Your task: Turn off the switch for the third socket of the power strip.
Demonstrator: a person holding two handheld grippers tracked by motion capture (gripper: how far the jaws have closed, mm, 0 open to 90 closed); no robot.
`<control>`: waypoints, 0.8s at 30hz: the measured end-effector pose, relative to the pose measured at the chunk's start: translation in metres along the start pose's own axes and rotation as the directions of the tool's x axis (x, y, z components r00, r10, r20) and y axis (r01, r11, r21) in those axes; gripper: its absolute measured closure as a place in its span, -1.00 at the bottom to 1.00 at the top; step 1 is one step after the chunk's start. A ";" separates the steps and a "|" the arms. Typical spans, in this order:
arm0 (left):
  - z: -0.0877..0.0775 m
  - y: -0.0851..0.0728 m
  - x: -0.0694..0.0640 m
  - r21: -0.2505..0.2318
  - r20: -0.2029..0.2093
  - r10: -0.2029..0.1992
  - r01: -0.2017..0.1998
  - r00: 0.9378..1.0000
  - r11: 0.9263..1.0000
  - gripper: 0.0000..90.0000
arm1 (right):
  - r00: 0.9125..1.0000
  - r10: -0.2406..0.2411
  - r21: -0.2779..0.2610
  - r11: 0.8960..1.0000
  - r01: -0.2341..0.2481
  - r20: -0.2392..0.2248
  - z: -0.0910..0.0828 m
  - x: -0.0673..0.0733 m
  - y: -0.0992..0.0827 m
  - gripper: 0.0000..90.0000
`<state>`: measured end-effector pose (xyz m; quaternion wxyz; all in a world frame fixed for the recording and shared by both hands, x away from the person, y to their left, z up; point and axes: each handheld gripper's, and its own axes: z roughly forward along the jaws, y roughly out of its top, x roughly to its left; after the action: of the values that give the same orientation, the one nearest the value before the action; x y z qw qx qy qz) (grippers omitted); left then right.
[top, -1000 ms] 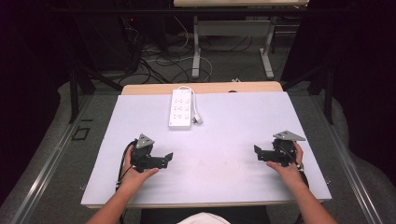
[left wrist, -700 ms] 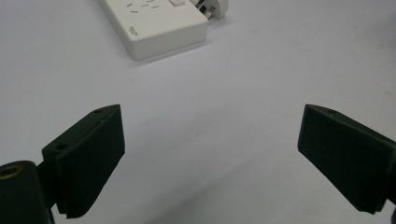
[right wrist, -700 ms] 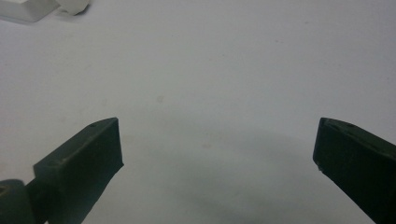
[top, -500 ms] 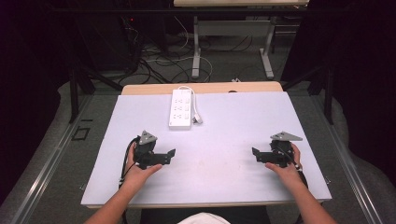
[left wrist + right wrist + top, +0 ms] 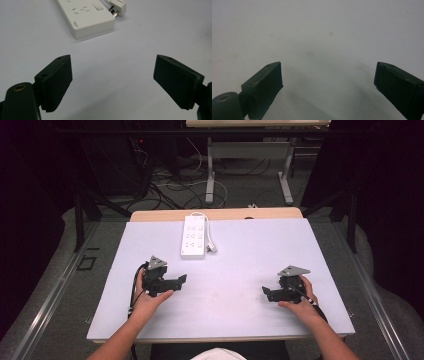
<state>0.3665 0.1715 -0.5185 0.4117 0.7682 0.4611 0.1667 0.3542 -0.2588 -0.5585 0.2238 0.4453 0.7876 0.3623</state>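
The white power strip (image 5: 194,236) lies at twelve o'clock on the table (image 5: 240,265), its plug (image 5: 117,6) beside it; the left gripper (image 5: 176,282), jaws released with nothing between yet just closing slightly, points toward it; the right gripper (image 5: 267,293) at four o'clock gapes over bare table

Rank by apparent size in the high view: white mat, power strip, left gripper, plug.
1. White mat, by far the largest.
2. Power strip and left gripper: about alike; the gripper's hand hides part of it, so no ranking.
3. Plug, smallest.
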 end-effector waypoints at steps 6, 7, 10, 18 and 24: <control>-0.002 0.007 0.000 -0.002 -0.001 -0.018 0.018 1.000 1.000 -0.66 | 1.000 0.022 -0.017 1.000 -0.021 0.018 -0.002 -0.002 0.001 -0.84; -0.002 0.007 0.000 -0.002 -0.001 -0.018 0.018 1.000 1.000 -0.66 | 1.000 0.022 -0.017 1.000 -0.021 0.018 -0.002 -0.002 0.001 -0.84; -0.002 0.014 0.000 0.001 0.009 -0.011 0.011 1.000 1.000 -0.65 | 1.000 0.010 -0.016 1.000 -0.010 0.021 -0.003 -0.002 0.001 -0.84; 0.002 0.030 0.000 0.005 0.012 -0.018 0.018 1.000 1.000 -0.65 | 1.000 0.020 -0.024 1.000 -0.020 0.018 -0.003 -0.001 0.002 -0.85; 0.006 0.039 -0.002 0.014 0.015 -0.011 0.011 1.000 1.000 -0.64 | 0.999 0.028 -0.028 0.999 -0.027 0.024 -0.004 -0.003 0.002 -0.85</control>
<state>0.3917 0.1579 -0.4913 0.4109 0.7697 0.4632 0.1556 0.3540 -0.2618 -0.5538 0.2345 0.4573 0.7736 0.3706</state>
